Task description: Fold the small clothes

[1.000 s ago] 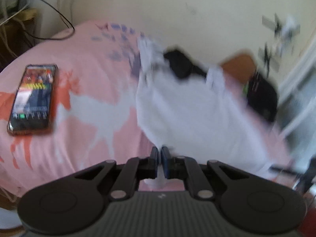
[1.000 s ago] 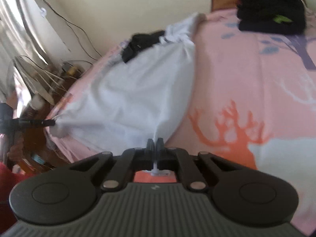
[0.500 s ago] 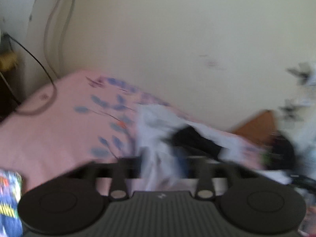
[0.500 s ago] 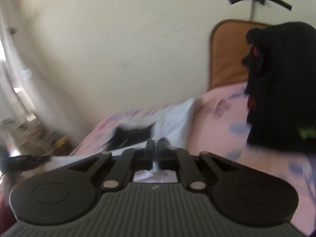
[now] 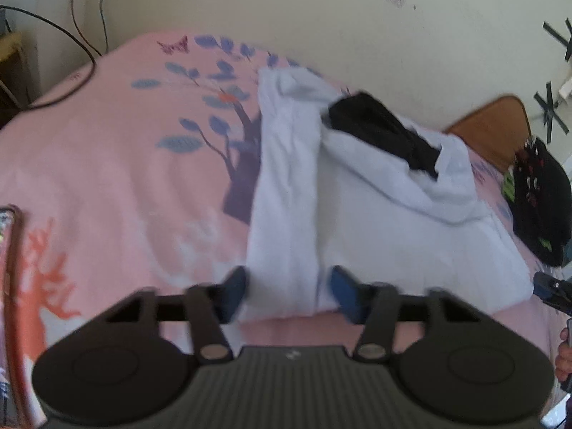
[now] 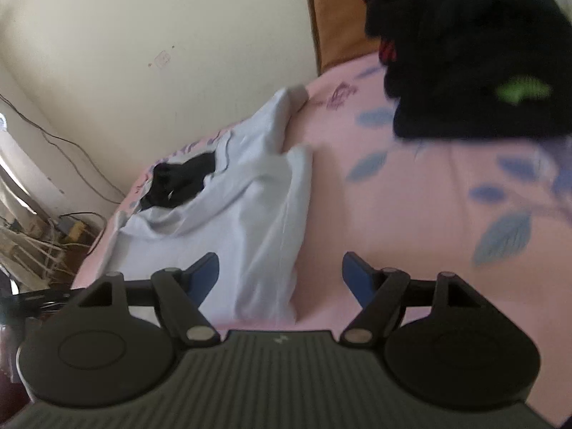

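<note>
Both tongs are standing apart, jaws just opening off the white shirt [image 5: 375, 221]: left tongs [image 5: 287, 295] narrower, right tongs [image 6: 280, 277] wide. You're finishing the bottom-up fold; shirt is lying doubled on the bed [image 5: 107, 164]. Next you're regripping one side.

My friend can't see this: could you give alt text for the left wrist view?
A white shirt lies folded on a pink bedsheet, its left edge between the left gripper's open fingers. Dark clothes sit at right.

Soft daylight, motion blur, fisheye warping
</note>
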The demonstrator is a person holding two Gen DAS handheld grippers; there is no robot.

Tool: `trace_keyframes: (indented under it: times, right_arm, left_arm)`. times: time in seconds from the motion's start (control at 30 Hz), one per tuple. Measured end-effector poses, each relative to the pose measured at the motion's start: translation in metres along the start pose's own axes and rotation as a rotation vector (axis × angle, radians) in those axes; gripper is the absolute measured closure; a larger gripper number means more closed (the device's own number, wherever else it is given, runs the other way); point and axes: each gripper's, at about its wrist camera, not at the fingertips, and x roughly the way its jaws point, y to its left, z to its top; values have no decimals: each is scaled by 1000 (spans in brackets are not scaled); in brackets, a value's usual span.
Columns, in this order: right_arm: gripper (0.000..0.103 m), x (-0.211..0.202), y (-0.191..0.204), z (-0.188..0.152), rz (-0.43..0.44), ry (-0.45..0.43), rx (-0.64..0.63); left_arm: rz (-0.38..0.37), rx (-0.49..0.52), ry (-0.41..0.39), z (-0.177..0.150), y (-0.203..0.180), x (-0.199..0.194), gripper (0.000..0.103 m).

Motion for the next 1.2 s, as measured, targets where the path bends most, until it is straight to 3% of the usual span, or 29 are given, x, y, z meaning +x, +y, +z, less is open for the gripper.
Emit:
trace_keyframes:
  times: [0.03,0.07,0.1,0.13,0.17,0.23,0.33,0.4,0.43,0.47,0.5,0.57,0.6,0.63,0.8,0.87,0.9,0.97,1.03,1.07,1.13,1.17,1.2]
  right_arm:
    - [25,0,5,-5,-4,-22,-26]
    - [28,3,11,-7,-12,-28,-63]
    - [62,5,19,-10,-30,-33,-110]
    - [88,12,28,-9,-43,-17,-154]
    - [94,17,32,-8,-48,6,-182]
    - [94,11,44,-7,-68,-39,-241]
    - [93,-10,60,-2,-26,-133,-314]
    - [76,-9,59,1,-39,-143,-312]
    - [69,-3,53,2,-58,-116,-289]
    - [56,3,45,2,-80,-76,-252]
    - [52,7,37,3,-87,-47,-199]
    - [49,4,21,0,-42,-5,-88]
    - [42,-2,13,-4,-15,7,-33]
    - [39,-7,8,-7,-1,9,0]
    - [36,-22,4,-22,52,37,96]
    - [36,-14,8,-29,78,51,104]
    - [35,-11,13,-31,76,34,89]
    - [35,-1,19,-28,79,30,74]
    - [36,14,17,-23,90,26,89]
    - [37,21,18,-21,94,17,87]
    - [61,35,22,-17,74,11,60]
    - [92,44,25,-15,37,27,37]
    - [92,50,26,-14,26,37,32]
  left_arm:
    - [26,15,-6,-1,-4,2,79]
    - [37,24,-11,-2,-2,-1,87]
    - [34,19,-16,-2,-1,-3,92]
    - [29,7,-23,-2,1,-6,94]
    - [27,-5,-37,-4,5,-14,94]
    - [14,-36,-73,-6,17,-32,95]
    - [23,-113,-93,-18,41,-50,93]
    - [48,-151,-51,-21,49,-41,87]
    - [54,-158,-31,-24,51,-37,83]
    - [49,-155,-28,-26,50,-36,83]
    - [40,-144,-32,-26,47,-38,79]
    - [18,-130,-39,-26,42,-43,48]
    - [5,-135,-48,-25,40,-45,27]
    - [-13,-138,-54,-25,40,-46,22]
    - [-50,-143,14,-24,33,-23,28]
    - [-32,-116,-5,-27,26,-24,30]
    - [-27,-108,-7,-28,23,-25,41]
    - [-10,-103,-16,-27,19,-24,47]
    - [8,-112,-20,-26,19,-21,81]
    - [5,-122,-17,-25,21,-18,88]
    - [-19,-150,-18,-24,24,-14,91]
    - [-17,-152,-19,-23,24,-14,91]
    - [-19,-150,-27,-23,22,-16,92]
